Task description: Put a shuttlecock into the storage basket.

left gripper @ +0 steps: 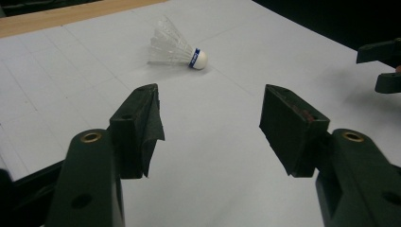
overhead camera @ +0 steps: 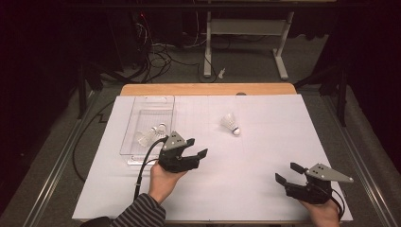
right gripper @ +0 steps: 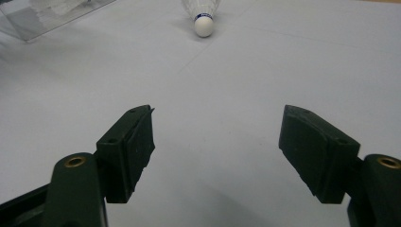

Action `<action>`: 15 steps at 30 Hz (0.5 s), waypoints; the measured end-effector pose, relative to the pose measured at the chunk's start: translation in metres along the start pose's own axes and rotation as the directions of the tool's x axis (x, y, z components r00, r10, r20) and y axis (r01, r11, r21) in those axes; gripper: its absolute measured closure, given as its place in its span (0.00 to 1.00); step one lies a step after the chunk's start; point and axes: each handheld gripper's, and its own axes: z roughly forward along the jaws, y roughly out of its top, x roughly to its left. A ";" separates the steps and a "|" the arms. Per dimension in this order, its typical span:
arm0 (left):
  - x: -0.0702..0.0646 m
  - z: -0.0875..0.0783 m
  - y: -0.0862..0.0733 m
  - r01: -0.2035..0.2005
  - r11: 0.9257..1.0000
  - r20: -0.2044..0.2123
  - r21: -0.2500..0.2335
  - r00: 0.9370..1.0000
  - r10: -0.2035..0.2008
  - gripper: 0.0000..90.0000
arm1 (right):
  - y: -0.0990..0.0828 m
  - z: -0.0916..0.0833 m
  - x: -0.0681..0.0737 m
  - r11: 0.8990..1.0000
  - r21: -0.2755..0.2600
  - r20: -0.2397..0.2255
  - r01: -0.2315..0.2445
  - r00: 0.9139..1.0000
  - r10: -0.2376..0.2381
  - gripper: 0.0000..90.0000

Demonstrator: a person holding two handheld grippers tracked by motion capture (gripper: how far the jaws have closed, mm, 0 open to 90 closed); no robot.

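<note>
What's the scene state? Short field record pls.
surface: white sheet on wooden table
loose shuttlecock: lying on its side on the sheet, cork toward the person
clear tray: left of centre, two shuttlecocks inside
left gripper: open, empty, beside the tray
right gripper: open, empty, near the front right

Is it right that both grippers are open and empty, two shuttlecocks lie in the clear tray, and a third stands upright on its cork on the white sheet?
Not quite: the third shuttlecock lies on its side on the white sheet, as the left gripper view shows. The rest holds: left gripper and right gripper open and empty, two shuttlecocks in the clear tray.
</note>
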 end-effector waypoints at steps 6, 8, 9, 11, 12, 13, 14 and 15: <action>0.001 0.003 0.002 0.001 1.000 -0.004 0.001 1.000 -0.001 0.44 | 0.000 0.000 0.001 1.000 0.003 -0.002 0.001 1.000 -0.001 0.31; 0.002 0.004 0.004 0.000 1.000 -0.005 0.003 1.000 0.000 0.44 | 0.000 0.000 0.000 1.000 0.003 -0.001 0.000 1.000 0.000 0.31; 0.002 0.005 0.005 -0.001 1.000 -0.003 0.006 1.000 0.001 0.44 | 0.000 0.000 0.000 1.000 0.003 -0.001 -0.001 1.000 0.001 0.31; 0.002 0.006 0.007 -0.004 1.000 -0.005 0.007 1.000 0.004 0.44 | 0.000 0.001 0.000 1.000 0.003 0.000 -0.001 1.000 0.001 0.31; 0.001 0.007 0.008 -0.009 1.000 -0.006 0.011 1.000 0.009 0.44 | 0.000 0.001 0.000 1.000 0.005 0.000 0.001 1.000 -0.001 0.31; 0.001 0.007 0.009 -0.018 1.000 -0.007 0.017 1.000 0.018 0.44 | 0.000 0.001 0.000 1.000 0.007 0.001 0.002 1.000 -0.002 0.31; 0.000 0.008 0.010 -0.019 1.000 -0.008 0.017 1.000 0.019 0.44 | 0.000 0.001 0.000 1.000 0.007 0.001 0.003 1.000 -0.003 0.31; 0.001 0.008 0.012 -0.027 0.999 -0.008 0.018 1.000 0.027 0.44 | 0.000 0.001 0.000 1.000 0.005 0.001 0.003 1.000 -0.003 0.31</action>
